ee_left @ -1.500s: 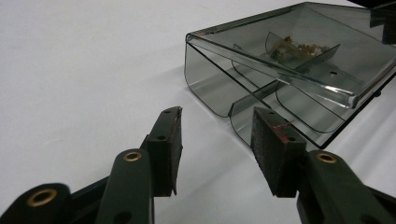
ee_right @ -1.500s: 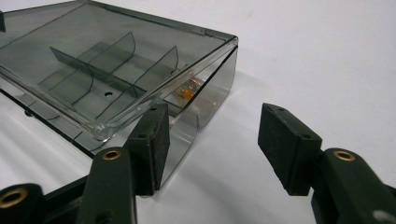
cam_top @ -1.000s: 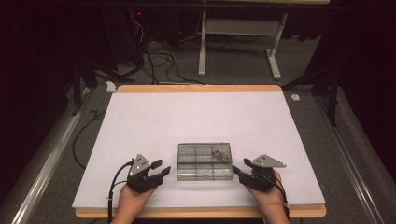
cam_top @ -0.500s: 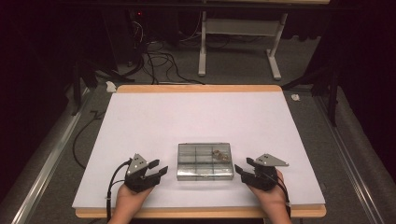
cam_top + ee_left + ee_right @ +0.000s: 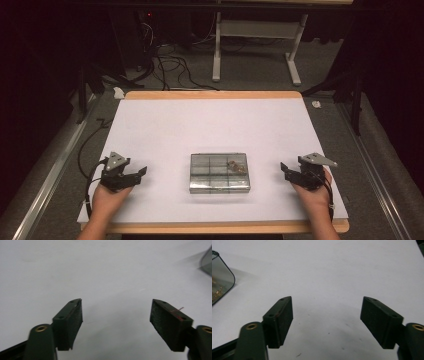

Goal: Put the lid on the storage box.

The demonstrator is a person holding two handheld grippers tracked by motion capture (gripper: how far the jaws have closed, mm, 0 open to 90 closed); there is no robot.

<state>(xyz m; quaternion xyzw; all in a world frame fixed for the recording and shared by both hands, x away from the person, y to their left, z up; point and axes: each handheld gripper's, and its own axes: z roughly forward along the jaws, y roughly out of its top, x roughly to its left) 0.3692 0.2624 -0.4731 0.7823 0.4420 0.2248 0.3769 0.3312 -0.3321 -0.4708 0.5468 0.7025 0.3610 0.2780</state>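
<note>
Presently, a clear plastic compartment box with a shut lid (image 5: 219,173) lies flat on the white table sheet (image 5: 210,125), near the person's edge and roughly midway between the two hands. Its grid of small cells shows through the lid; one cell toward the upper right holds small brownish items (image 5: 235,166) too fine to identify, and the other cells look empty as far as can be told.

The left gripper (image 5: 131,174) sits low over the sheet, well apart from the box's left side. In the left gripper view its jaws stand spread wide with nothing between them, and a corner of the box (image 5: 207,262) shows at the upper right edge. The right gripper (image 5: 289,170) is likewise well apart from the box's right side; the right gripper view shows its jaws spread and empty, with a rounded corner of the box (image 5: 222,280) at the left edge.

Assessment: neither tool touches the box, so the work stands either at its very start or at its close; the pictures do not settle which. If handling is to follow, the next move calls for both grippers to travel inward along the sheet, one steadying a box edge while the other addresses the lid. The low, smooth lid edge offers little purchase, so a slip is a fair risk.
</note>
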